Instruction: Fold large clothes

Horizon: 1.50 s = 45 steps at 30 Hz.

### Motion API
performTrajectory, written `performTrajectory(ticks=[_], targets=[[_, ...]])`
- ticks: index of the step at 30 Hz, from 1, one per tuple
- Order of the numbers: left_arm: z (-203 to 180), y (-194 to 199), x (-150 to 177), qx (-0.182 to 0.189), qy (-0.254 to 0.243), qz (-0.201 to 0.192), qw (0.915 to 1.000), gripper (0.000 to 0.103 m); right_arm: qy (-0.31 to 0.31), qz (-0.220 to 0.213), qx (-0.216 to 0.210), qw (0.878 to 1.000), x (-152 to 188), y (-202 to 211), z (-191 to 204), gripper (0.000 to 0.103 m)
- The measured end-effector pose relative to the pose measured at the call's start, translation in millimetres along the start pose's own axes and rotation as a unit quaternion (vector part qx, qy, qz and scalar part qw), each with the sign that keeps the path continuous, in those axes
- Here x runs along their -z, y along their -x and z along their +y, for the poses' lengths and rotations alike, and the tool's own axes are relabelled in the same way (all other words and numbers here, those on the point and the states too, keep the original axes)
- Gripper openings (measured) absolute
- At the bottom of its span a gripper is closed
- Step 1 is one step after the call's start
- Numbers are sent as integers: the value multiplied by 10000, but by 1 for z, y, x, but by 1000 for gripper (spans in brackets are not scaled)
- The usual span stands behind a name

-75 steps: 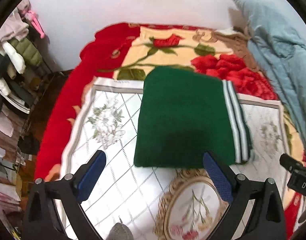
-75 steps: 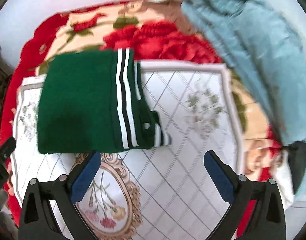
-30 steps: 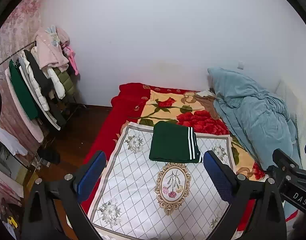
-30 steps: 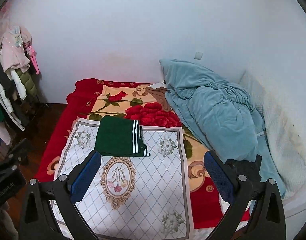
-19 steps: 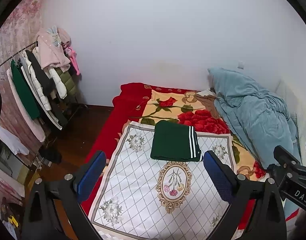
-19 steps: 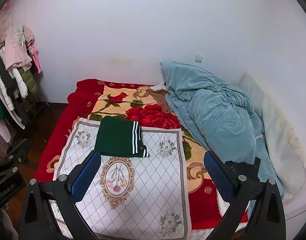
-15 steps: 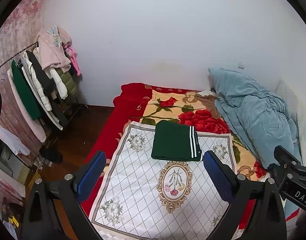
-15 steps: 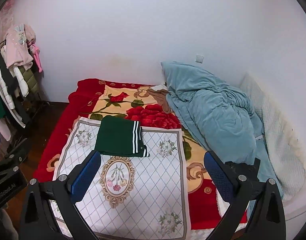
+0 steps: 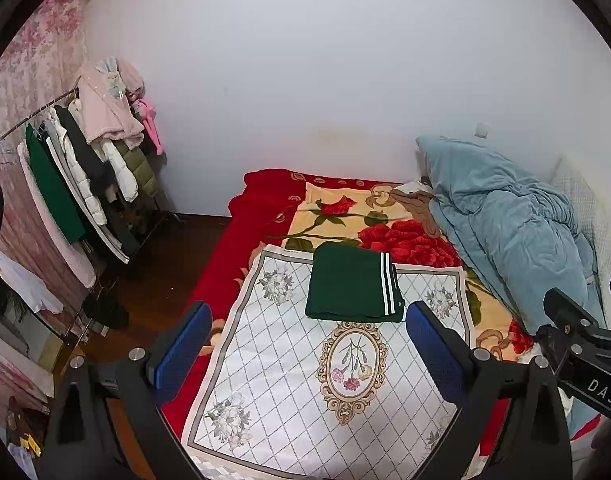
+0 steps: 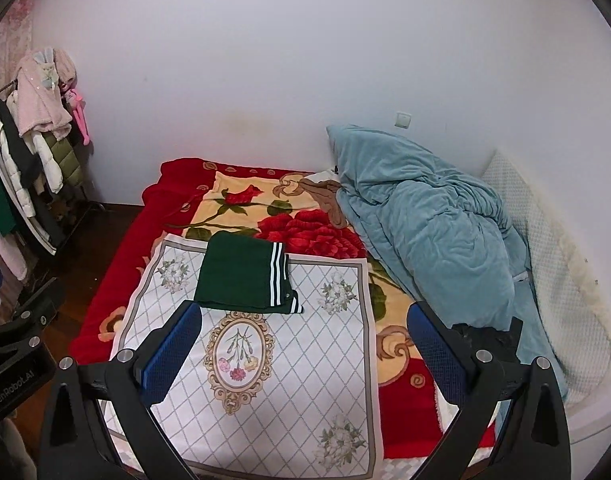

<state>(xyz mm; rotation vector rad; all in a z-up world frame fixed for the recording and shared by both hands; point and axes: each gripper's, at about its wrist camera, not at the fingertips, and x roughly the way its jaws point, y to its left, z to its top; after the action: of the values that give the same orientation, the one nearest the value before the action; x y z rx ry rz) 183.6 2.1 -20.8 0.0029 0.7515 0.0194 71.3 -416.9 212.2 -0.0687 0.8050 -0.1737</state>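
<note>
Both tongs have pulled well back from the bed vs 2.5 s ago, when the garment filled the views; since 0.5 s ago hardly any shift.

Green garment [image 9: 349,286] [image 10: 241,276] lies folded into a neat rectangle, white stripes along its right edge, flat on the white floral cloth [image 9: 305,380] [image 10: 265,380]. It sits at the cloth's far edge, w/ its far side just overlapping onto the red rose blanket [image 9: 369,220] [image 10: 265,208]. An oval flower medallion is printed on the cloth just near of the garment.

Left tongs [image 9: 305,348]: blue pads spread wide, released, nothing between them, well apart from the garment. Right tongs [image 10: 305,352]: same, spread wide and holding nothing. Part of the right tongs' black frame shows at the right edge of the left view; part of the left tongs' frame shows at the left edge of the right view.

Bed: the rose blanket covers most of it, cloth spread over the near part. Blue-grey duvet [image 9: 505,232] [image 10: 433,232] is bunched up on the right side, against the white wall [image 9: 325,60] [image 10: 285,60]. A black item, too unclear to ID, sits near the duvet's near end in the right view.

Left of the bed: dark wood floor [image 9: 165,264], then a clothes rack [image 9: 77,172] [image 10: 29,132] w/ hanging jackets, pink, white, black, green.
</note>
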Motion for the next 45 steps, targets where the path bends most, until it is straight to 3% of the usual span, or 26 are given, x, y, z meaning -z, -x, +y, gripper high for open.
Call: performTrajectory(ticks=[45], targets=[[10, 18, -6, -25, -60, -30, 10000, 99, -99, 12, -22, 9999, 10, 9, 0, 103]])
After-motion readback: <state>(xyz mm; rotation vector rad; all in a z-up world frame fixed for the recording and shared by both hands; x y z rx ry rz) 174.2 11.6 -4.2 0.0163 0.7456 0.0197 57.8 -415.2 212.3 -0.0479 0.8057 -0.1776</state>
